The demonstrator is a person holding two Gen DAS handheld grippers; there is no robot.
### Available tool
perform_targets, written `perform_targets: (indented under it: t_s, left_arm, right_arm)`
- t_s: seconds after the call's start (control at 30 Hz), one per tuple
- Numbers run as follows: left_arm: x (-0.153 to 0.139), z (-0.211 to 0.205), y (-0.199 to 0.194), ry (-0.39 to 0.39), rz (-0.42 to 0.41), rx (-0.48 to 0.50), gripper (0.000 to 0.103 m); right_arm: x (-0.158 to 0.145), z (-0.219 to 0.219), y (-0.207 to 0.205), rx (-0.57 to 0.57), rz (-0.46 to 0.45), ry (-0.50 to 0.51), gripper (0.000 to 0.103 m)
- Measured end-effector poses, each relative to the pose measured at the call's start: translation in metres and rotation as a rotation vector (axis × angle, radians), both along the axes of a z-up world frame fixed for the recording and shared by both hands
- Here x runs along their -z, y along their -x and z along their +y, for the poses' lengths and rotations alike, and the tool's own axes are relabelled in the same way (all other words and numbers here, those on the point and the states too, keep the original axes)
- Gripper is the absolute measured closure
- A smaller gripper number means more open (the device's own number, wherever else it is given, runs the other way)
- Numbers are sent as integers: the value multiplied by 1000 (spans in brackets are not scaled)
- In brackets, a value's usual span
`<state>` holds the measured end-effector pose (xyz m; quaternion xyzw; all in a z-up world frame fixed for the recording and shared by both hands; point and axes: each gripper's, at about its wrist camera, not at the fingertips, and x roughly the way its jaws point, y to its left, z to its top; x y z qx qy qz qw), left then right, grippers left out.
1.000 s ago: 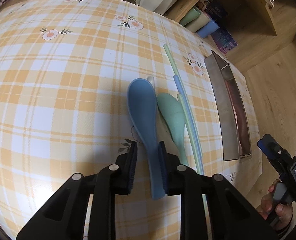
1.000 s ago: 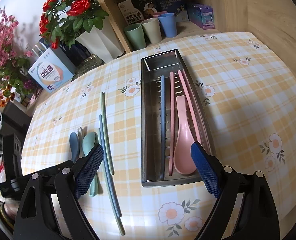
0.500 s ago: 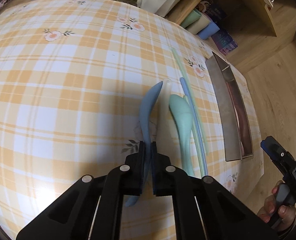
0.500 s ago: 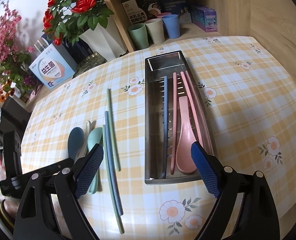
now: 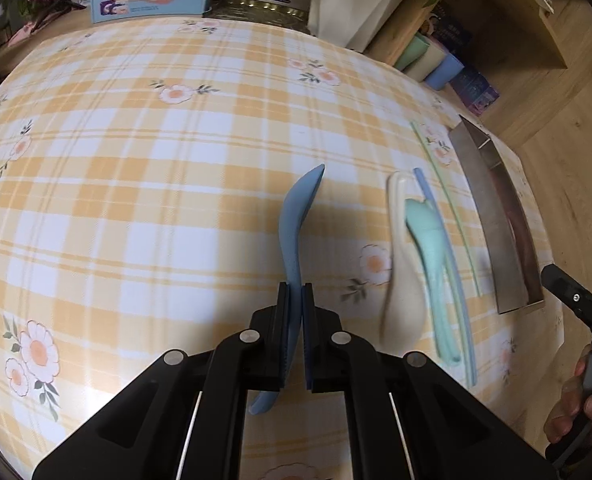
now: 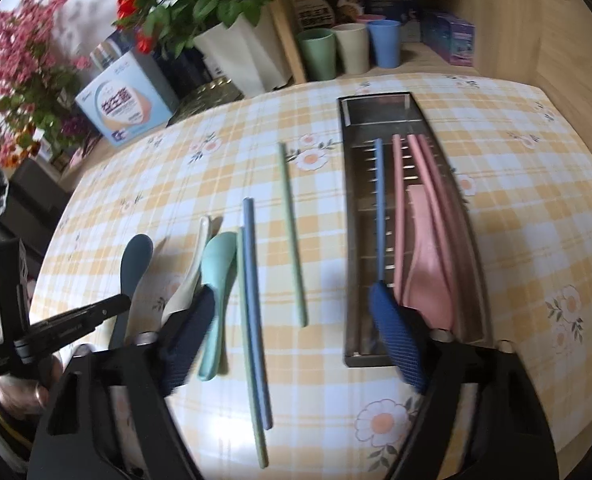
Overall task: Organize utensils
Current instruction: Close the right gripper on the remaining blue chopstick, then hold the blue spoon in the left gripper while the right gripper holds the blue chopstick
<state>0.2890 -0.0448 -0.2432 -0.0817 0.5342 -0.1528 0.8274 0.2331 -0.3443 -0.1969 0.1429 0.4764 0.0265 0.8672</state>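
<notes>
Left tool (image 5: pixel 295 300) is pinched tight on the blue spoon (image 5: pixel 296 216) mid-handle, edge-on, lifted off the tabletop (image 5: pixel 136 208). Looks light, stiff, slick plastic, so it could swivel. Right tool (image 6: pixel 292 320) has been closing, nothing between its jaws.

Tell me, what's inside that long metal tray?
The metal tray holds a pink spoon, pink chopsticks and one blue chopstick. Its near end is hidden behind the right gripper.
</notes>
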Motion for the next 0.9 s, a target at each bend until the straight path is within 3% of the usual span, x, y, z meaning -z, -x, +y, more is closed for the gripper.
perform_targets:
  t_s: [0.07, 0.13, 0.27, 0.63, 0.9]
  left_arm:
    - [0, 4, 0, -19, -12, -2, 97]
    - [0, 8, 1, -34, -25, -3, 97]
    - [0, 14, 2, -26, -36, -8, 97]
    - [6, 23, 3, 32, -23, -2, 96]
    - [11, 25, 2, 57, -18, 10, 96]
  right_arm:
    - [3, 7, -3, -25, 10, 13, 59]
    - [8, 17, -7, -59, 27, 30, 73]
    - [16, 31, -19, -120, 47, 57, 91]
    - [51, 57, -51, -167, 140, 126, 97]
    - [54, 59, -61, -156, 141, 140, 97]
